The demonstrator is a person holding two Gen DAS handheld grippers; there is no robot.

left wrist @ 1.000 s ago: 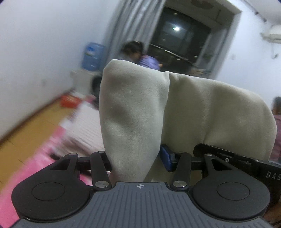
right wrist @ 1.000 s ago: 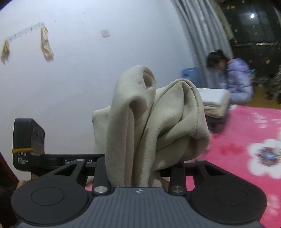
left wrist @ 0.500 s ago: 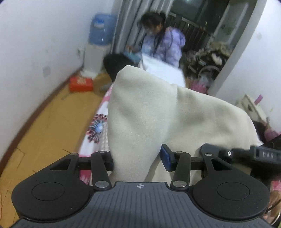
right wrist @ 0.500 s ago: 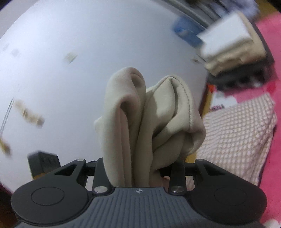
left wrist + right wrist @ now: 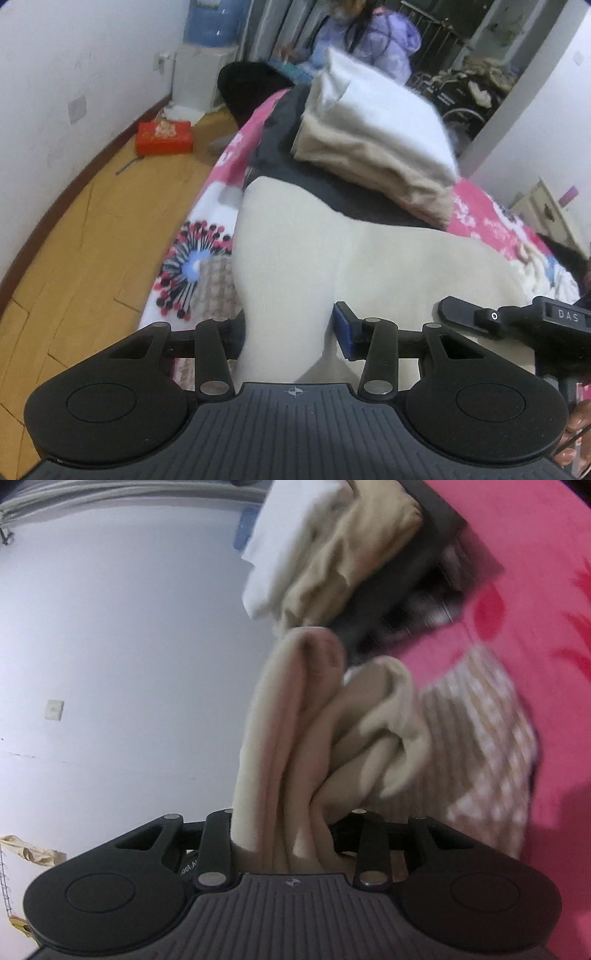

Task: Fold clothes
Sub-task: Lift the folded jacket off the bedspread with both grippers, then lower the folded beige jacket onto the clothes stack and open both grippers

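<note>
So both grippers have a bite on the same cream garment (image 5: 369, 266) right now. Closest in, the left gripper (image 5: 286, 332) is clamped on a fold of it, fabric bunched up between the jaws and spreading off to the right, where the right gripper (image 5: 517, 317) pokes in at the edge of the left view. From its own camera the right gripper (image 5: 284, 834) is pinched on a thick wad of that same cloth, several layers standing up out of the jaws. That view is tilted hard sideways and pretty blurry.

Just past the garment is the pink floral bedspread (image 5: 487, 221), with a checked cloth (image 5: 480, 738) lying on it. Further up the bed there's a stack of folded clothes (image 5: 376, 136), white on top, beige under it, sitting on something dark. Off to the left on the wood floor (image 5: 74, 258), a red box (image 5: 164, 137). At the back, a water dispenser (image 5: 207, 55) against the wall and a person in a purple jacket (image 5: 376, 37).
</note>
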